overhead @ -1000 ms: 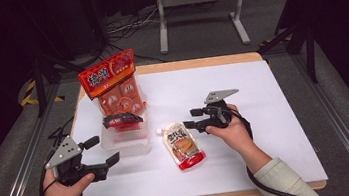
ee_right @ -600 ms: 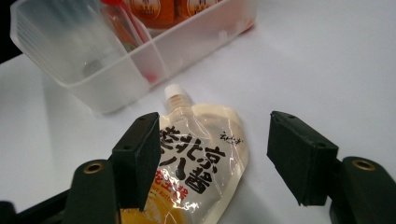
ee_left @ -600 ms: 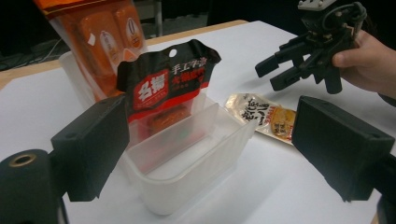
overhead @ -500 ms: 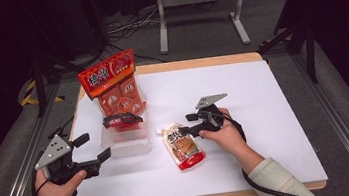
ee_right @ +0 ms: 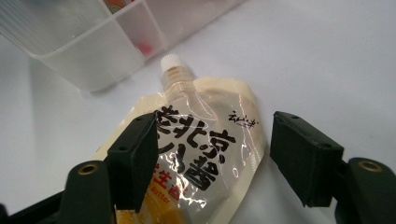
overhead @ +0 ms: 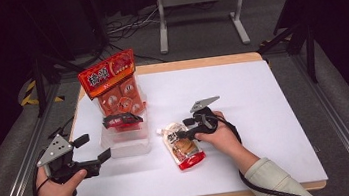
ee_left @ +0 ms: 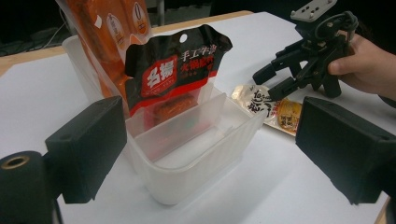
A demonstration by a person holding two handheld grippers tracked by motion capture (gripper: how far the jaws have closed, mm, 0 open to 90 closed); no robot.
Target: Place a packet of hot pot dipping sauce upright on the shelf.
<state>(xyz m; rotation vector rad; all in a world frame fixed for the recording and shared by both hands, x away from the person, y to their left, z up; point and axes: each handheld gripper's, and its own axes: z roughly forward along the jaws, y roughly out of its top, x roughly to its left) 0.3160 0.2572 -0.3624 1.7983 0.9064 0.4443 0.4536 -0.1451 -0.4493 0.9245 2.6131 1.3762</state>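
Note:
A cream and orange spout pouch [overhead: 184, 147] with a white cap lies flat on the white table, just right of a clear plastic bin [overhead: 126, 143]. My right gripper [overhead: 183, 129] hovers low over the pouch's upper part. Its jaws have just been opening and stand open, astride the pouch [ee_right: 205, 112] without pressing on it. In the right gripper view, one jaw of the right gripper [ee_right: 219, 158] overlaps the pouch's printed face and the other sits off its edge. My left gripper [overhead: 93, 148] is open near the bin's front left corner, holding nothing.
The bin [ee_left: 196, 177] has dividers. A tall orange packet [overhead: 112, 83] and a black and red packet [ee_left: 173, 74] stand in it. The left gripper view shows the right gripper [ee_left: 271, 83] above the pouch [ee_left: 275, 109]. Bare white table lies to the right.
My right gripper has moved left and down onto the pouch, with its jaws a little wider. The left hand has barely shifted.

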